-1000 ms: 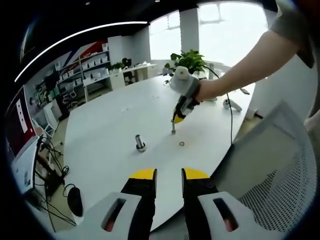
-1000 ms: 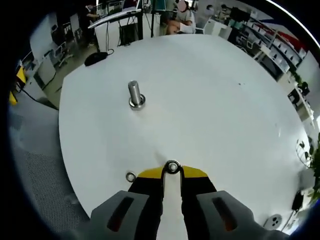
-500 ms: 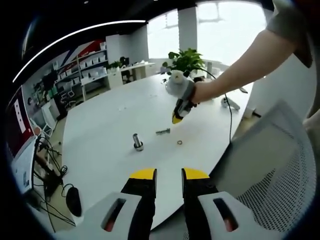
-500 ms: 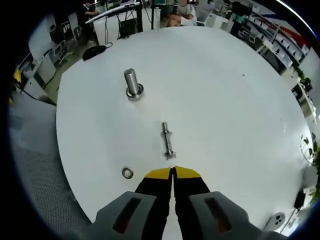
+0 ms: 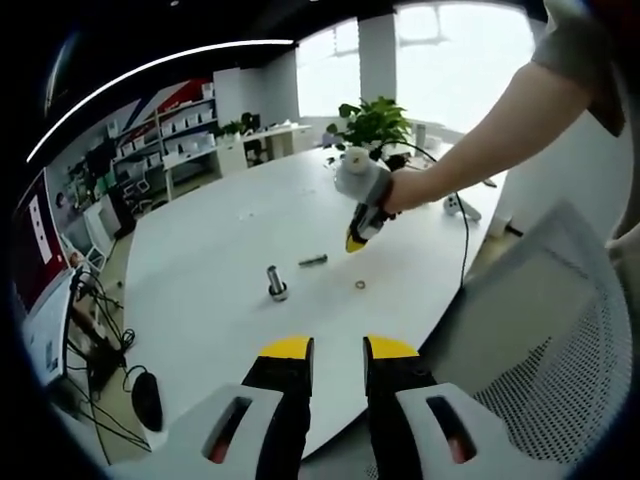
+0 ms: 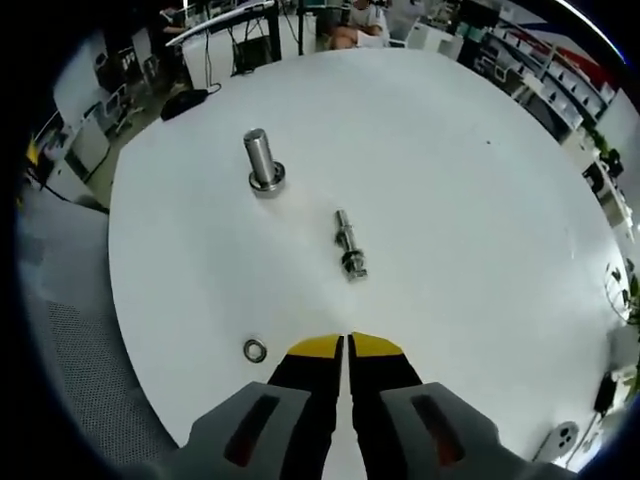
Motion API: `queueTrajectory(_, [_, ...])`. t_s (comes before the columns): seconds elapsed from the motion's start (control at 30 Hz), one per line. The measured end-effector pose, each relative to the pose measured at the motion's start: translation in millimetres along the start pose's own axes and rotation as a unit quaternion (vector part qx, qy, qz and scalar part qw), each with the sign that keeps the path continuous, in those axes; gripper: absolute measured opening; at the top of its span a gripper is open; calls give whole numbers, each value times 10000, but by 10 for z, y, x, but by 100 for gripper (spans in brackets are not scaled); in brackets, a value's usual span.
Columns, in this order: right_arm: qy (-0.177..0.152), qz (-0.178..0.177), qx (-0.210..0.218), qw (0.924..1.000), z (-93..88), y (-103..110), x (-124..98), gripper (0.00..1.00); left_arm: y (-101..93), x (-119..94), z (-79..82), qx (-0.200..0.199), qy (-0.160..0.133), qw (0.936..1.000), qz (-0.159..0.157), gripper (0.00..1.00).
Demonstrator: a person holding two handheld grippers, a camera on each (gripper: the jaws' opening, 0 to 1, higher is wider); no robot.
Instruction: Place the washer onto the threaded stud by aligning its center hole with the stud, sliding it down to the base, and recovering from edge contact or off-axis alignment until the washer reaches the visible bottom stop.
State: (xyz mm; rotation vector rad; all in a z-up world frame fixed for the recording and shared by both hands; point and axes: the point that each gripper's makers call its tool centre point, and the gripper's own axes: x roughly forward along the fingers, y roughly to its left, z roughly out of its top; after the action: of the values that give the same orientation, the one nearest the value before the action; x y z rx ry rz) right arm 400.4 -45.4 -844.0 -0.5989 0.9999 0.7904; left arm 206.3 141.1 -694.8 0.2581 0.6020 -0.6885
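A small metal washer (image 6: pixel 255 350) lies flat on the white table (image 6: pixel 480 250), just left of my right gripper (image 6: pixel 346 346), which is shut and holds nothing. A thin threaded stud with a nut (image 6: pixel 349 245) lies on its side ahead of those jaws. Farther off, a thicker metal post (image 6: pixel 262 162) stands upright on a ring base. In the left gripper view the washer (image 5: pixel 359 285), fallen stud (image 5: pixel 312 261) and post (image 5: pixel 275 282) sit mid-table, with the right gripper (image 5: pixel 356 242) hovering above them in a person's hand. My left gripper (image 5: pixel 338 350) is open, off the table's near edge.
A mesh chair back (image 5: pixel 560 330) stands by the table's right edge. A potted plant (image 5: pixel 375 120) and a white device with a cable (image 5: pixel 460 208) are at the far side. A black mouse (image 6: pixel 185 100) lies near the far rim.
The thin stud, upright between the right jaws a second ago, has toppled and rolled slightly toward the post. The right gripper shut and lifted away. The left gripper stayed put.
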Motion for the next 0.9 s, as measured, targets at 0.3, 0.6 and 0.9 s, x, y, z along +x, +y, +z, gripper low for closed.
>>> queueTrajectory(0.3, [-187,-105,-73,9997,212,-57,12,7,0,-3,1,6,0,10000,5,17])
queueTrajectory(0.6, [-279,-156,-170,9993,398,-86,101,11,-5,-3,3,8,3,10000,-9,17])
queueTrajectory(0.9, [-320,-105,-283,9990,675,-27,279,12,3,-9,4,-45,-29,10000,-30,17])
